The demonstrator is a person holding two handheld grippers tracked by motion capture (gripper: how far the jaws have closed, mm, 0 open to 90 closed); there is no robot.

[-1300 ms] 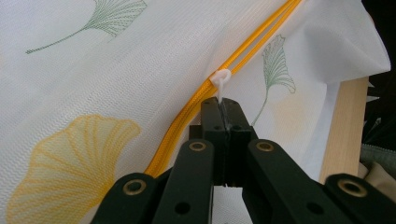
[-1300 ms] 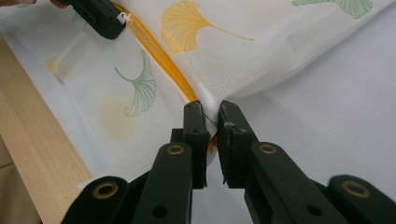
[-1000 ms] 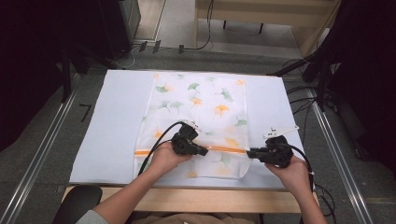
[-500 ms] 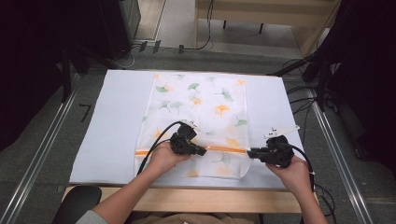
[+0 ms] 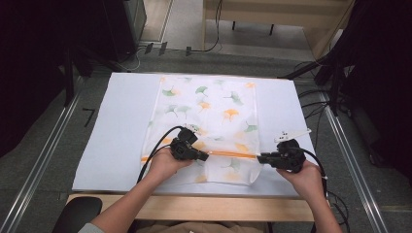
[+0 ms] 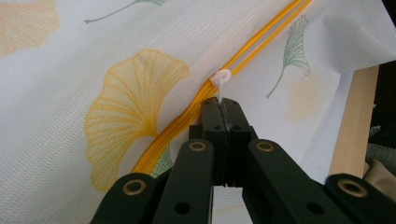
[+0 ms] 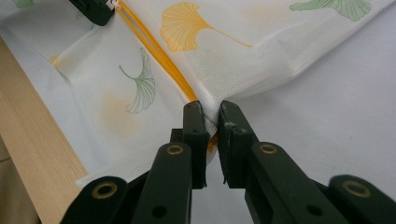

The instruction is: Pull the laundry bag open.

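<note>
Mesh bag (image 5: 206, 121) lies flat on the table (image 5: 121, 121), w/ its zip (image 5: 228, 154) near the front edge. L gripper (image 6: 219, 109) jaws clamped shut on zip pull (image 6: 220, 80). R gripper (image 7: 211, 116) jaws nearly closed, pinching the bag's edge at zip end. Looks light, floppy, snag-prone; best held by pull + seam.

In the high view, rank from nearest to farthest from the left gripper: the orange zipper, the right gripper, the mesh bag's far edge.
1. orange zipper: at the left gripper tips.
2. right gripper: across, at the bag's right edge.
3. mesh bag's far edge: top of the mat.
</note>
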